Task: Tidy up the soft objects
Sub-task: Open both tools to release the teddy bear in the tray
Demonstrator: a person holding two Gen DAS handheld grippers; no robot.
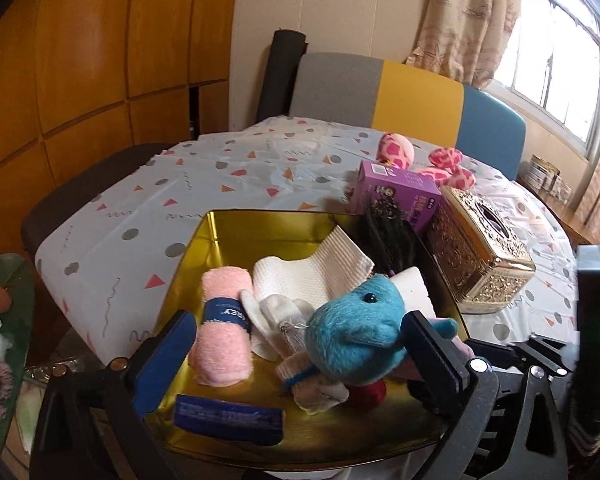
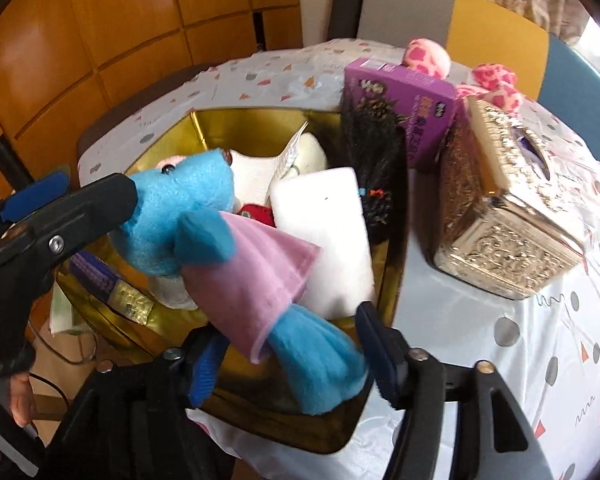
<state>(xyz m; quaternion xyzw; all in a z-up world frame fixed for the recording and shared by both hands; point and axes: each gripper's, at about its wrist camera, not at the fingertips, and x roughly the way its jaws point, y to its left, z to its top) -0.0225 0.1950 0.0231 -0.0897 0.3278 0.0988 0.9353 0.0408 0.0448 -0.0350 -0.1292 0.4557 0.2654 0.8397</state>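
A blue plush toy [image 1: 356, 336] in a pink dress [image 2: 252, 280] lies on top of the soft things in a gold tin [image 1: 260, 224], its tail [image 2: 320, 364] hanging over the near rim. My left gripper [image 1: 300, 360] stands wide open around its head; the right finger [image 1: 432, 356] is against the toy and the left finger is well clear of it. My right gripper [image 2: 292, 360] is open around the tail, with a gap at its left pad. In the tin are a rolled pink towel [image 1: 224, 332], a white cloth [image 1: 300, 276], white socks [image 1: 276, 320] and a white sponge block [image 2: 324, 232].
A black bristly item [image 1: 384, 240] leans in the tin's right corner. Right of the tin stand a purple box [image 1: 400, 192] and an ornate gold tissue box [image 1: 480, 256]. A pink spotted plush [image 1: 440, 164] lies behind them on the patterned tablecloth [image 1: 220, 176]. A chair [image 1: 416, 92] stands beyond.
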